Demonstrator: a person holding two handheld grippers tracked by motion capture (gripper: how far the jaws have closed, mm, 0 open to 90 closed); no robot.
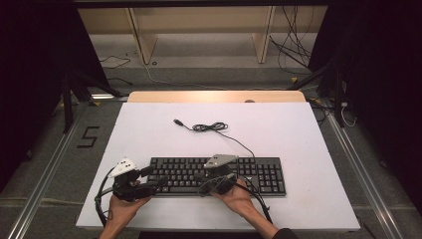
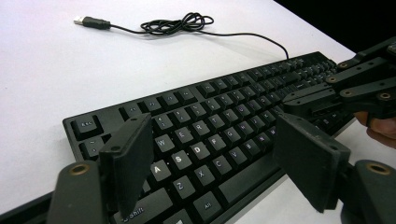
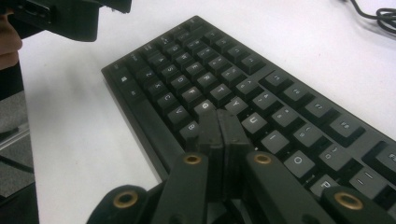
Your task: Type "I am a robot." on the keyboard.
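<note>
Keyboard (image 1: 219,175): black, full-size, lying flat near the front edge of the counter, its long side running left to right; number pad at the right end.
Counter (image 1: 149,129): white sheet over a wooden top; a strip of bare wood shows along the far edge.
Cable (image 1: 209,127): thin and black, running from the far edge of the keyboard toward the far left, bunched in a loose tangle partway along.
USB plug (image 1: 177,121): at the free end of the cable, lying on the white surface, well apart from the keyboard on its far side.
Left claw (image 1: 155,175): held in the person's left hand at the left end of the keyboard. In the left gripper view its jaws stand wide apart over the letter rows (image 2: 205,149), with nothing between the pads and no pad touching a key.
Right claw (image 1: 230,178): held in the person's right hand over the middle of the keyboard, near its front edge. In the right gripper view the two jaws are pressed flat together, nothing between them, and the joined tip (image 3: 219,123) sits down among the middle letter keys, between G and U; whether it presses on a key cannot be told.
Spacing: the two claws are near each other along the keyboard but apart; each shows at the edge of the other's view.
</note>
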